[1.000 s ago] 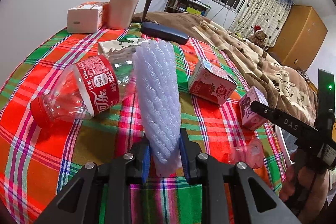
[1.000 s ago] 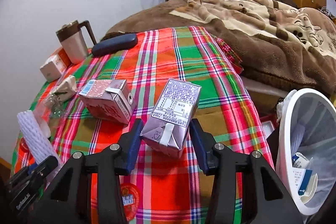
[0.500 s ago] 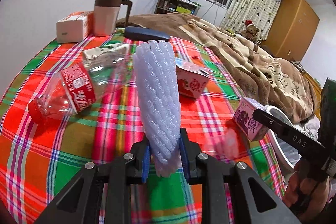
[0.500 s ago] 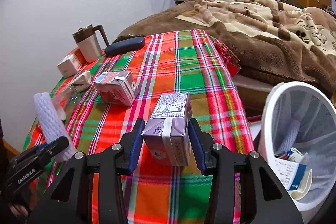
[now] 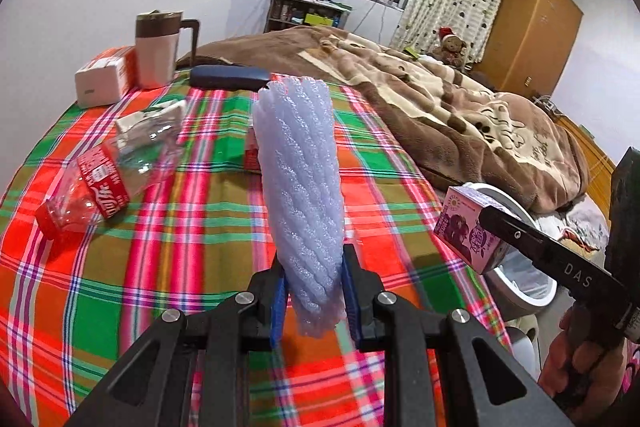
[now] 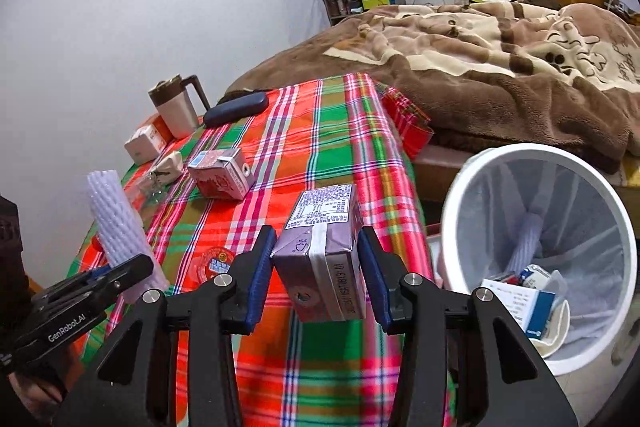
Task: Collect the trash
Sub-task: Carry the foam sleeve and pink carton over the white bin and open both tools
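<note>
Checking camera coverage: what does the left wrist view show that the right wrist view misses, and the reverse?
Left wrist only: the cola bottle lying on the cloth.
Right wrist only: the inside of the white bin with trash in it, and the red carton in full.
Both: the left gripper clamped on the foam sleeve, the right gripper clamped on the purple carton, the mug.

Soft, even indoor light is filling the room. The fisheye lenses are bending the edges into dark corners, and motion blur is smearing the bright red-and-green checked tablecloth (image 5: 208, 227) a little.
</note>
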`<state>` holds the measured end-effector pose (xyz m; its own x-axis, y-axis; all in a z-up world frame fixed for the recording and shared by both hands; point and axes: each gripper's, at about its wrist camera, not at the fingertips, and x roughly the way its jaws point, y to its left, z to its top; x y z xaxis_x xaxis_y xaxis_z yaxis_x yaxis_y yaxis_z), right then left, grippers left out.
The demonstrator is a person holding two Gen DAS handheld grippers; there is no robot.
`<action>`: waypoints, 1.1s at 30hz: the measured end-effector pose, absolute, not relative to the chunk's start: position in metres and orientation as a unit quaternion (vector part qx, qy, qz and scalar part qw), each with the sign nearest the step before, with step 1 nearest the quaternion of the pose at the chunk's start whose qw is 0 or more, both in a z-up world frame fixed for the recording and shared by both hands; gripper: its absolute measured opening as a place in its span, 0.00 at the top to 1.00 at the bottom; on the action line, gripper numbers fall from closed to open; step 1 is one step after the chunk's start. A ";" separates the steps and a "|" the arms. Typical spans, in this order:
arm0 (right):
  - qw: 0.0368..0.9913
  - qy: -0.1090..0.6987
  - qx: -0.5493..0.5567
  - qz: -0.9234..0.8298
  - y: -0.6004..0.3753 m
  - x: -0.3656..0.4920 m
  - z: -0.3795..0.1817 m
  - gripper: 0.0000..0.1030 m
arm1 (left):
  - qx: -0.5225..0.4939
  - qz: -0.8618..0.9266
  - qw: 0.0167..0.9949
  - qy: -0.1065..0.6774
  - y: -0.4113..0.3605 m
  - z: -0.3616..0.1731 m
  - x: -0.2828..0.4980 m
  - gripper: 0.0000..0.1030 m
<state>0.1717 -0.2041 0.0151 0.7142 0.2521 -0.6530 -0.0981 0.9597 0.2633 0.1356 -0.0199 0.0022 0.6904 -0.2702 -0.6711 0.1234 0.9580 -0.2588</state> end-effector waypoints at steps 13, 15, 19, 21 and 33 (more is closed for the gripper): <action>0.927 0.346 0.128 0.071 -0.243 0.154 0.020 0.58 | -0.066 -0.150 0.910 0.380 -0.069 0.010 0.134 0.76; 0.928 0.344 0.132 0.061 -0.253 0.150 0.020 0.58 | -0.061 -0.161 0.909 0.380 -0.079 0.012 0.136 0.76; 0.929 0.341 0.140 0.038 -0.272 0.144 0.020 0.58 | -0.052 -0.185 0.904 0.381 -0.101 0.014 0.140 0.76; 0.929 0.340 0.145 0.025 -0.283 0.140 0.019 0.58 | -0.046 -0.200 0.901 0.381 -0.115 0.016 0.143 0.76; 0.922 0.348 0.167 -0.017 -0.322 0.131 0.009 0.58 | -0.021 -0.273 0.880 0.389 -0.190 0.013 0.156 0.76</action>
